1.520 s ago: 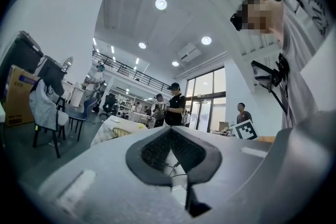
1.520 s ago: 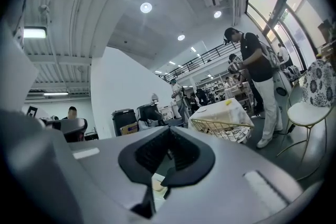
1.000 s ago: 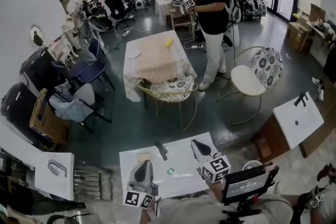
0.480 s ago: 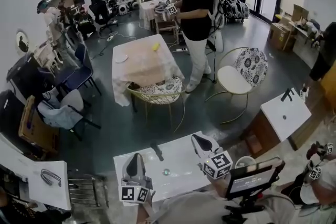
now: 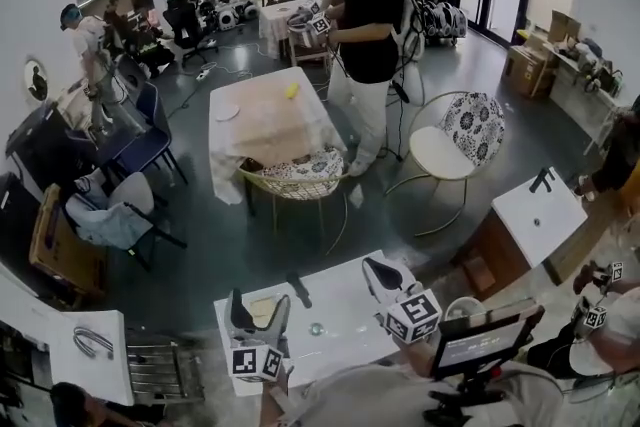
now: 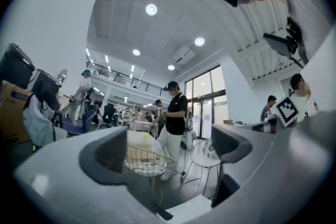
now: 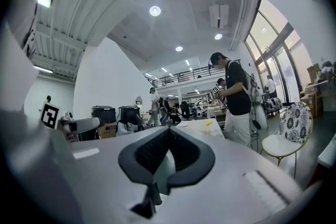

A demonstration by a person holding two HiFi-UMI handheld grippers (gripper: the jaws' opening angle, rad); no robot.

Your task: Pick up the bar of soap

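Jaws just opened wide, the left gripper (image 5: 261,299) hovers over the white table's (image 5: 340,335) left end, the bar of soap (image 5: 262,311) lying on it between them. The right gripper (image 5: 377,272), pressed together and empty, hangs at the table's right end.

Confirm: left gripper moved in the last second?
Yes. The left gripper advanced across the white table toward the bar of soap; its jaws have just been opening, soap seemingly between them.

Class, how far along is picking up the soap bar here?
Done: the left gripper is at the soap bar on the white table. In hand: its jaws have just been opening, with the bar between them in the head view, ungripped. Left: closing and lifting. The right gripper is shut, empty.
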